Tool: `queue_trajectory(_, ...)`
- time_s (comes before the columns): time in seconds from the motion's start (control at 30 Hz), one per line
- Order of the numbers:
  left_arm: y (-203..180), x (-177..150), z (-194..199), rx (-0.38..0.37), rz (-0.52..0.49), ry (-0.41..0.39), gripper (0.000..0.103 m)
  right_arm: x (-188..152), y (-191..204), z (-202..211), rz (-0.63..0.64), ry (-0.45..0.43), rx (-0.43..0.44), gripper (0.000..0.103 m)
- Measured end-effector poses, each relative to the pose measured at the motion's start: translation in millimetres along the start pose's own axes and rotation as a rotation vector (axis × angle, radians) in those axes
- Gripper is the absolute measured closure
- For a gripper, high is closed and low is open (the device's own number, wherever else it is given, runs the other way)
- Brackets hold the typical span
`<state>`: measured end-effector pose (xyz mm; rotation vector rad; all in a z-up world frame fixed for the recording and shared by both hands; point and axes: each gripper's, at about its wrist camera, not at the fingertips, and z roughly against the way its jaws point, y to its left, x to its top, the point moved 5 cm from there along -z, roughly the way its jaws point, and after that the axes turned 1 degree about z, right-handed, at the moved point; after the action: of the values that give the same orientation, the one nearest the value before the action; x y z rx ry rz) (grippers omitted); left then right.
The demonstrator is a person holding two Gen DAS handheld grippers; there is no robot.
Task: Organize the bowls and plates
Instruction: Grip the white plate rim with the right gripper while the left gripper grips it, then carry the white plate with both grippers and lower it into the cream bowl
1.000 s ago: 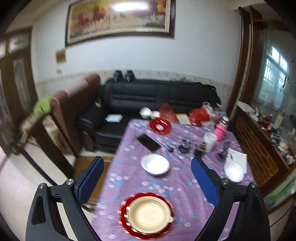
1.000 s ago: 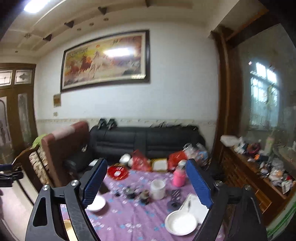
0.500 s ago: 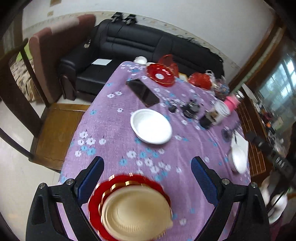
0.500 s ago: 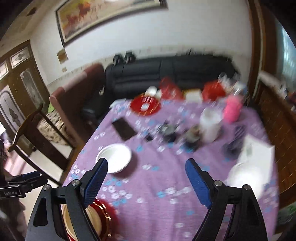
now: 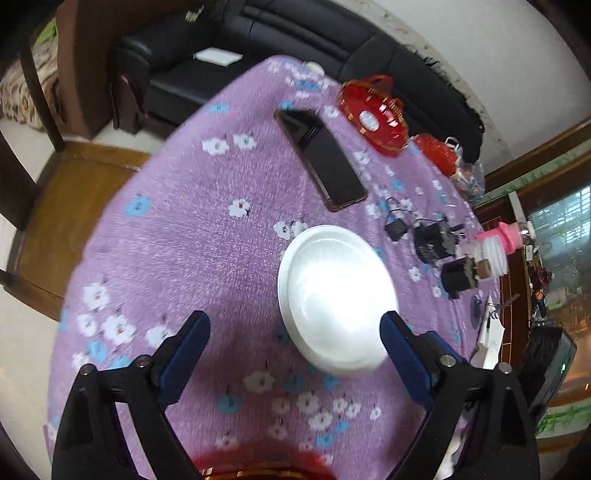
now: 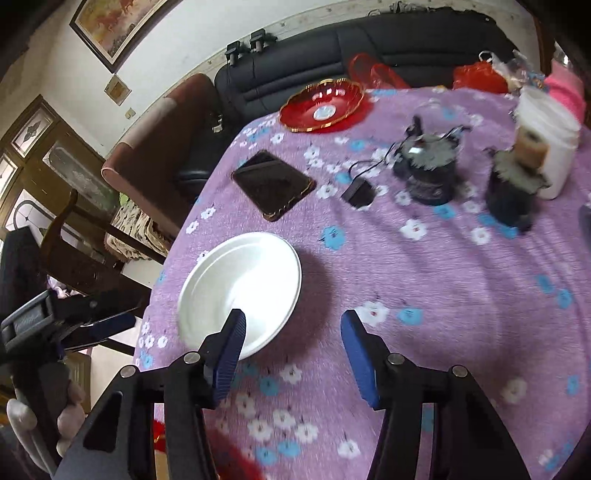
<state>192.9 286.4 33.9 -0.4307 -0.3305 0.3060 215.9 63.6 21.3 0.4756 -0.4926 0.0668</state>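
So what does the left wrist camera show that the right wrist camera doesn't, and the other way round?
Only the left wrist view shows the white pad on the sofa seat and the wooden chair seat beside the table.

Only the right wrist view shows the framed painting on the wall, the other gripper and the hand holding it.

Both show the purple flowered tablecloth, white bowl, red dish and dark phone. Both grippers' jaws are closing with nothing between them.
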Motion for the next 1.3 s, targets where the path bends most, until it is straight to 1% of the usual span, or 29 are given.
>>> queue_trajectory(0.03, 0, 2, -8, -0.006, 0.002, 0.019, 0.023, -1, 0, -7, -0.002, 0.005, 0.005, 0.045)
queue_trajectory(0.1, 0, 5, -26, -0.008, 0.003, 0.06, 0.03, -1, -2, -18, -0.011, 0.002, 0.019, 0.045)
queue_trajectory(0.13, -1, 6, -33, -0.007, 0.004, 0.07, 0.033, -2, -3, -22, -0.021, -0.002, 0.032, 0.045)
queue_trajectory(0.23, -3, 8, -50, -0.004, -0.001, 0.099, 0.037, -2, -6, -34, -0.032, 0.004, 0.041, 0.046)
queue_trajectory(0.27, -5, 7, -55, -0.002, -0.004, 0.107, 0.039, -2, -6, -37, -0.031, 0.007, 0.042, 0.054)
queue_trajectory(0.3, -7, 7, -61, -0.007, -0.012, 0.124, 0.048, -2, -6, -41, -0.028, 0.012, 0.047, 0.063)
queue_trajectory(0.33, -8, 7, -66, -0.008, -0.018, 0.136, 0.059, -2, -6, -44, -0.029, 0.015, 0.051, 0.067)
queue_trajectory(0.37, -10, 6, -70, -0.007, -0.025, 0.149, 0.064, -2, -5, -45, -0.031, 0.016, 0.055, 0.076)
queue_trajectory(0.4, -12, 4, -73, -0.007, -0.031, 0.161, 0.073, -2, -5, -46, -0.034, 0.018, 0.059, 0.082)
queue_trajectory(0.43, -14, 3, -75, -0.006, -0.039, 0.169, 0.077, -2, -5, -46, -0.036, 0.02, 0.064, 0.085)
queue_trajectory(0.5, -16, 1, -74, 0.005, -0.05, 0.164, 0.078, -1, -5, -44, -0.037, 0.017, 0.062, 0.088)
queue_trajectory(0.57, -20, -2, -68, 0.007, -0.069, 0.153, 0.08, 0, -5, -37, -0.038, 0.01, 0.056, 0.088)
queue_trajectory(0.7, -31, -7, -53, 0.016, -0.1, 0.13, 0.08, 2, -3, -22, -0.04, -0.008, 0.057, 0.088)
queue_trajectory(0.87, -50, -16, -26, 0.054, -0.178, 0.085, 0.08, 1, 6, 7, -0.021, -0.05, 0.058, 0.088)
queue_trajectory(0.97, -61, -24, -5, 0.055, -0.214, 0.056, 0.08, -1, 14, 31, -0.001, -0.086, 0.057, 0.088)
queue_trajectory(1.1, -69, -45, 37, 0.041, -0.247, -0.009, 0.08, -12, 30, 67, 0.032, -0.126, 0.094, 0.088)
queue_trajectory(1.23, -66, -76, 75, 0.058, -0.262, -0.074, 0.08, -38, 53, 99, 0.083, -0.146, 0.125, 0.088)
queue_trajectory(1.3, -60, -95, 90, 0.07, -0.254, -0.098, 0.08, -52, 62, 107, 0.104, -0.143, 0.139, 0.088)
